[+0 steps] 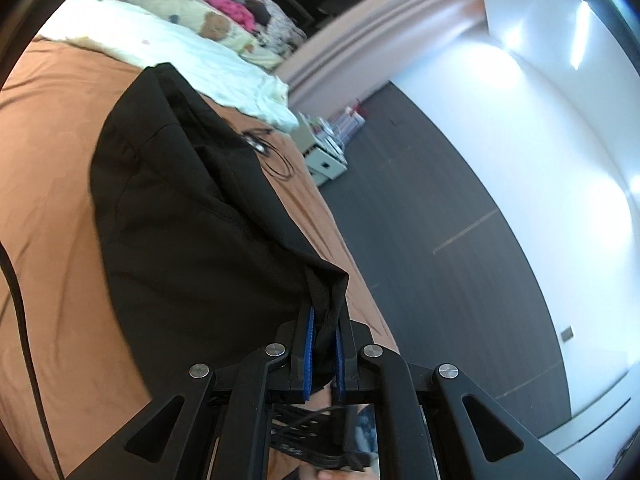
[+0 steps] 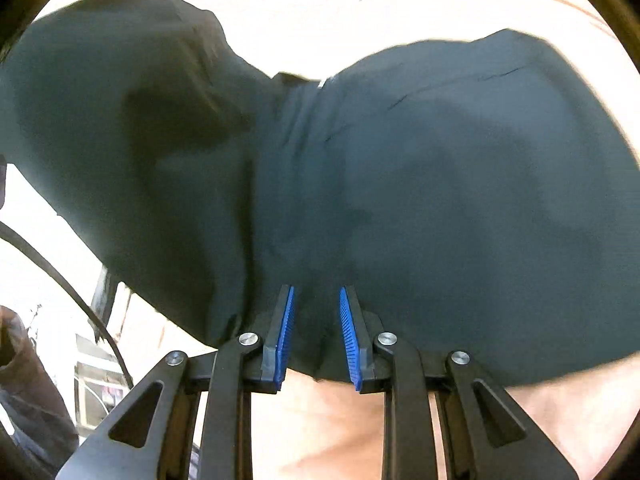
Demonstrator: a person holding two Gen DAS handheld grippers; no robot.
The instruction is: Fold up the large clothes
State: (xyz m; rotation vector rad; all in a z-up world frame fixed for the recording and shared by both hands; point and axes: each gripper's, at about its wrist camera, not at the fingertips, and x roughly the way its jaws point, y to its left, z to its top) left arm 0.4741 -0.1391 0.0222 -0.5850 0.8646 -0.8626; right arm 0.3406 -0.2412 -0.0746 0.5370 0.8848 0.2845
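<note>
The black garment (image 1: 192, 208) is lying spread across the orange-brown bed sheet (image 1: 52, 128), and every place here is given from that garment. Its near corner is lifting off the bed where the left tool (image 1: 325, 344) is gripping it: the blue pads (image 1: 308, 354) are standing nearly together with a bunched fold of the dark cloth pinched between them. Beyond the garment's far end a pale white blanket (image 1: 180, 48) is lying, and past that a cream quilt with bear prints (image 1: 192, 12) and a heap of pink and patterned laundry (image 1: 240, 8). Just beside the garment's far right edge a thin black cable (image 1: 276, 160) is curling on the sheet. To the garment's right, off the bed, dark wooden floor (image 1: 440, 220) is running up to a white wall (image 1: 540, 140).

In the right wrist view the garment (image 2: 400, 180) is filling most of the frame. The right tool (image 2: 317, 336) is sitting at its near hem, its blue pads (image 2: 286, 332) standing a little apart with the cloth's edge bunched between them and pressed by both.
</note>
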